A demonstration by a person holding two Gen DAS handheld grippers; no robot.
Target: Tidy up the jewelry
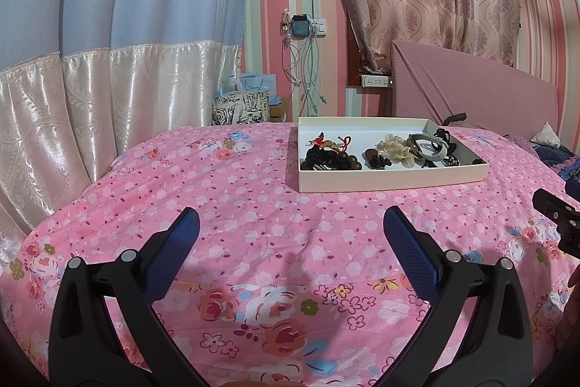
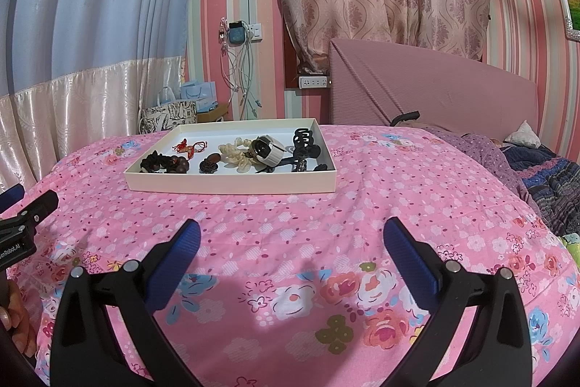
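Ahead of both sets of jaws, on the bed's pink floral cotton sheet (image 2: 362, 205), sits a shallow cream card tray (image 2: 232, 184) w/ jewelry: dark wooden beads (image 2: 165, 164), red cord charm (image 2: 190, 146), ivory petal piece (image 2: 237, 153), black claw clip (image 2: 306, 140). Left gripper (image 1: 290, 227) & right gripper (image 2: 291, 236): blue ribbed pads, jaws spread, empty. Left body reads "enRobot.AI".

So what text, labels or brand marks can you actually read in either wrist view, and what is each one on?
"enRobot.AI", cut off at the frame edge, white letters on the black body of the left gripper, seen from the right wrist view.
Pale blue paper bag beside the bed: a faint mark, too small to read.
White tray and jewelry: no text visible.
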